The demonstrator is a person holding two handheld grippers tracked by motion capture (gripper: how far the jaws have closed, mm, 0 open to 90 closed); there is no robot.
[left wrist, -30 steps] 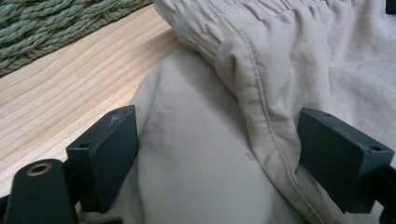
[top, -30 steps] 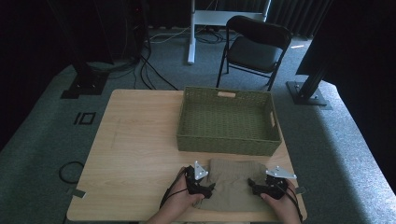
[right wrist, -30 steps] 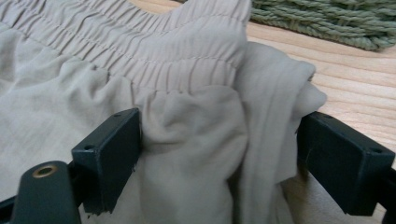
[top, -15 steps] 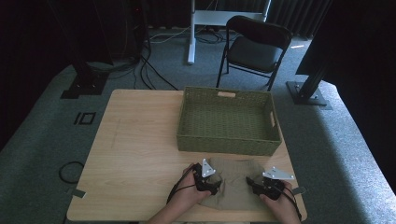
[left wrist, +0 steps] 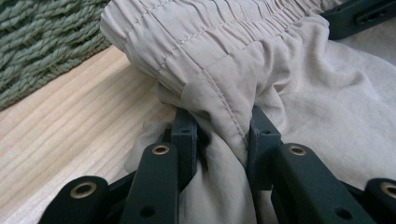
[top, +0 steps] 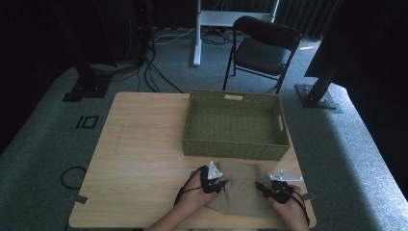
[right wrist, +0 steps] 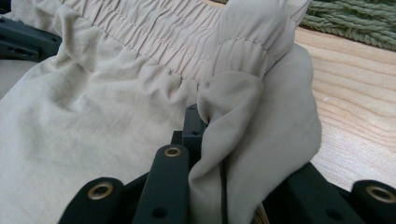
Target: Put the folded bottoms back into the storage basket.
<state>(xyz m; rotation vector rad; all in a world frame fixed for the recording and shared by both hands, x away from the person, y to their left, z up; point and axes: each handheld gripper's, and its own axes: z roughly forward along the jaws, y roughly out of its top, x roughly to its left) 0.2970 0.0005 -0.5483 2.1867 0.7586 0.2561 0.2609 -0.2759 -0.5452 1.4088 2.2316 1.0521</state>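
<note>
The left gripper (top: 217, 183) has just been closing its 2 jaws, and in the left gripper view they now pinch a bunched fold of a beige garment (left wrist: 243, 60) right at its gathered elastic waistband (left wrist: 219, 23). The cloth is squeezed into a ridge between the 2 black pads and spills down on both sides of them. The right gripper (top: 266, 188) has likewise just been closing, and in the right gripper view its jaws are clamped on the other end of the same waistband, where a puff of fabric (right wrist: 254, 107) billows over the right-hand jaw and hides most of it.

In the high view the garment (top: 240, 192) lies flat near the front edge of the wooden table (top: 139, 159), between the 2 grippers, each held in one of the person's hands that come in from the bottom. Its waistband edge faces away from the person and lies just in front of a green woven basket (top: 235, 149), close to the basket's near wall.

Beyond the table stand a black folding chair (top: 262, 48) and a white stand (top: 197, 33) on the grey carpet, with cables (top: 154, 72) trailing across it.
</note>
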